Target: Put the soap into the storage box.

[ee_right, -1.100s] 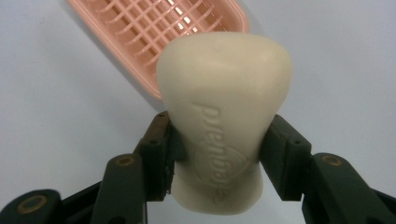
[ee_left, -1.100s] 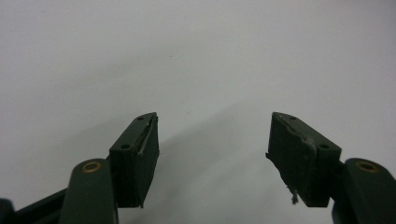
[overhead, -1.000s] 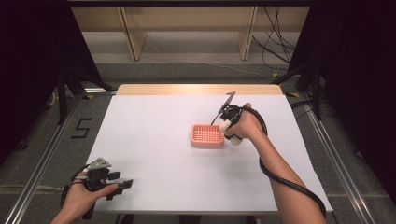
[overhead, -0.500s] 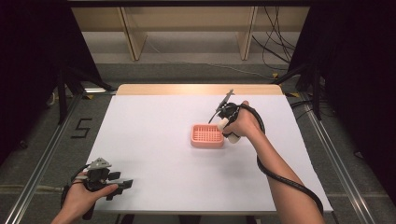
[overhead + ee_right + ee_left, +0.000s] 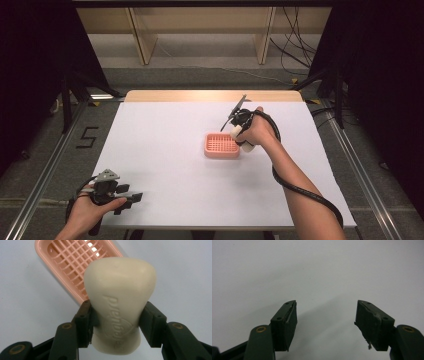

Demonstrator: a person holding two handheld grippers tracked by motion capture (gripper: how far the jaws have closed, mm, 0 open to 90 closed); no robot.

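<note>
While my right gripper (image 5: 115,322) pinches the soap bar (image 5: 120,300) at its waist above the pink dish (image 5: 221,145), it looks hard and slippery; my left gripper (image 5: 325,322) rests spread at the table's near left.

Close view along the left tool (image 5: 325,322), looking down at a plain white tabletop (image 5: 317,270). Two dark, nearly black jaws rise from the bottom edge, one at lower left and one at lower right, with a wide gap of bare white surface between them. Nothing sits in the gap. Each jaw ends in a flat rectangular pad, and each pad's top face carries two small round holes. Behind each pad, a rounded arm shows a brass-coloured rivet. The right pad's inner edge looks worn and chipped, with a small pale shred hanging from its lower corner. Soft grey shadows from the jaws fall across the tabletop between them.
</note>
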